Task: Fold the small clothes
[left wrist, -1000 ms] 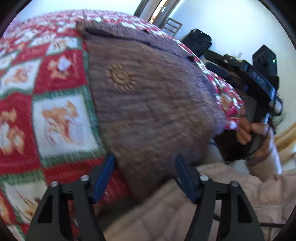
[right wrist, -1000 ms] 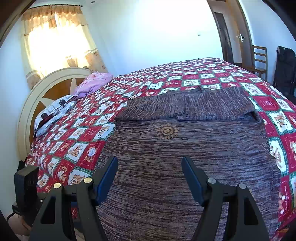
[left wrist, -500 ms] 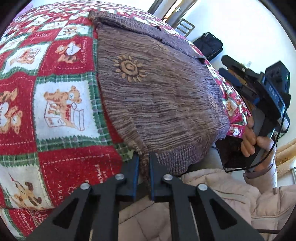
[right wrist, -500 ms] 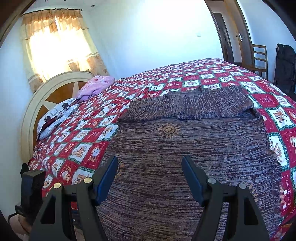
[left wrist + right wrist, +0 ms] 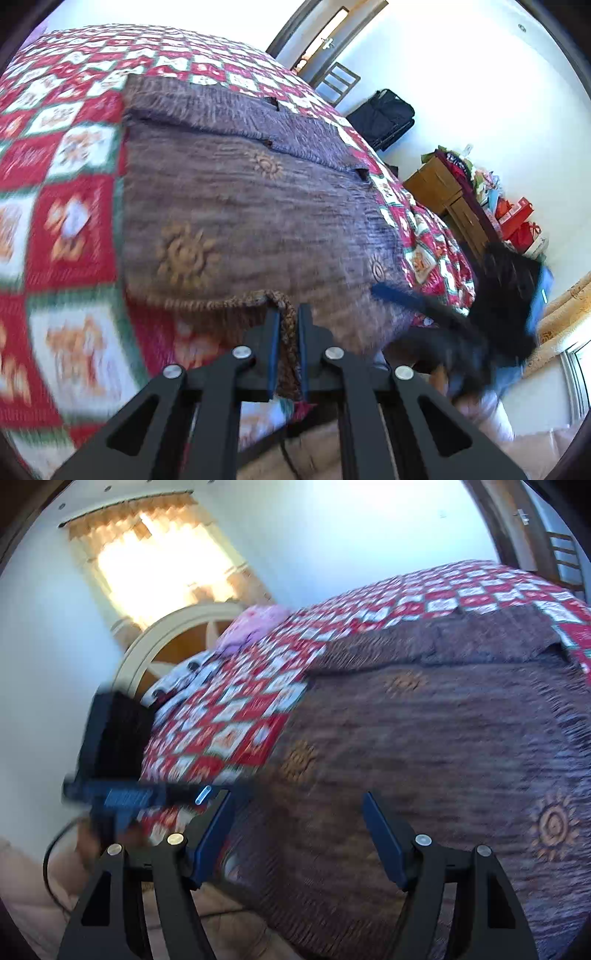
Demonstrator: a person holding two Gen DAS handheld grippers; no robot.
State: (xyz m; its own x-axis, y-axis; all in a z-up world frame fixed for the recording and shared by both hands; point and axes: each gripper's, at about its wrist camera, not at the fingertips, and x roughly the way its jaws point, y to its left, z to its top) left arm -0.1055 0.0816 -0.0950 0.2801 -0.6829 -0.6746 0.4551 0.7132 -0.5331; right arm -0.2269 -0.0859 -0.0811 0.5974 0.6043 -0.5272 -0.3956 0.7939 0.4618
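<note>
Between left gripper (image 5: 287,325) fingers, sweater (image 5: 258,206) hem; quilt (image 5: 66,206) blurred

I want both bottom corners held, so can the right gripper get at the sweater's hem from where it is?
Probably yes: the right gripper is open right over the sweater, nothing between.

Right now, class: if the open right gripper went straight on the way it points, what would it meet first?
Most likely the brown knitted sweater: the right gripper points onto it with fingers apart. The frame is blurred, so depth is uncertain.
</note>
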